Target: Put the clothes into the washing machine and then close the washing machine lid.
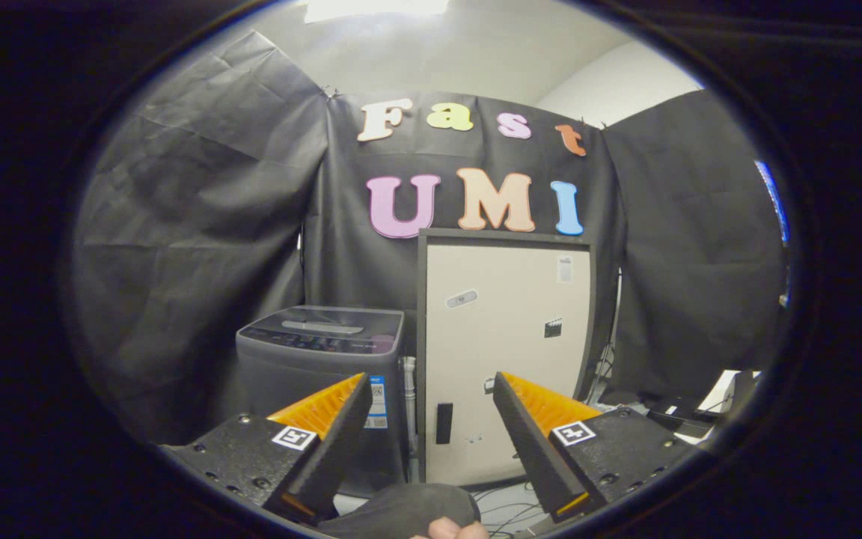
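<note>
A small dark grey top-loading washing machine [320,352] stands beyond my left finger, its lid down flat. My gripper [431,389] is held well back from it, open, with a wide gap and nothing between the fingers. Low down between the finger bases lies a dark grey bundle of cloth [401,510], with part of a hand [450,529] touching it from below.
A tall cream cabinet with a dark frame [506,352] stands right beside the washer, straight ahead between the fingers. Cables [502,500] trail on the floor at its foot. Dark equipment and a white surface [700,412] sit beyond the right finger.
</note>
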`<state>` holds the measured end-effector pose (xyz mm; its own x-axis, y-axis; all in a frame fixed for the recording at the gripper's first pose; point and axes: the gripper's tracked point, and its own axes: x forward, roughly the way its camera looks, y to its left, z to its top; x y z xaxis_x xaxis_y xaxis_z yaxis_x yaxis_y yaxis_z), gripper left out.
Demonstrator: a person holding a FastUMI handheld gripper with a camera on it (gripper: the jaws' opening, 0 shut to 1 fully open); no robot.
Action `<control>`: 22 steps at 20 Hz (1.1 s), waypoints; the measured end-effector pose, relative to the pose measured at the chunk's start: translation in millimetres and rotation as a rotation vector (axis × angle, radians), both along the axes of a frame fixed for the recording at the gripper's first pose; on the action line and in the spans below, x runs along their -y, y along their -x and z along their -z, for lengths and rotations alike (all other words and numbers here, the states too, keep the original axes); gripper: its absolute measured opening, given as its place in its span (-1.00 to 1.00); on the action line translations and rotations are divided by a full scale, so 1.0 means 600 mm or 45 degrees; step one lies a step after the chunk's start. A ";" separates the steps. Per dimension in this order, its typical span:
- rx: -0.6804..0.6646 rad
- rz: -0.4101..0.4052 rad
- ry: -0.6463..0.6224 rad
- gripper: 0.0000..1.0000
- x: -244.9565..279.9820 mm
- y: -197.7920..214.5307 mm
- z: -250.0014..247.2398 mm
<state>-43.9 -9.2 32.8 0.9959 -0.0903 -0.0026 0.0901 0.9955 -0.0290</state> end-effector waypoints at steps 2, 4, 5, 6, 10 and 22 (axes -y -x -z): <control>-0.001 -0.014 0.010 0.98 -0.008 -0.002 0.004; -0.013 -0.026 0.003 0.97 -0.012 -0.002 0.008; -0.017 -0.027 -0.002 0.97 -0.012 -0.002 0.009; -0.017 -0.027 -0.003 0.97 -0.010 -0.001 0.008; -0.006 -0.016 -0.013 0.97 -0.003 -0.001 0.003; -0.024 -0.002 -0.030 0.97 0.003 0.001 0.008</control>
<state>-44.4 -11.0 27.9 0.9958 -0.0884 -0.0237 0.0882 0.9961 -0.0076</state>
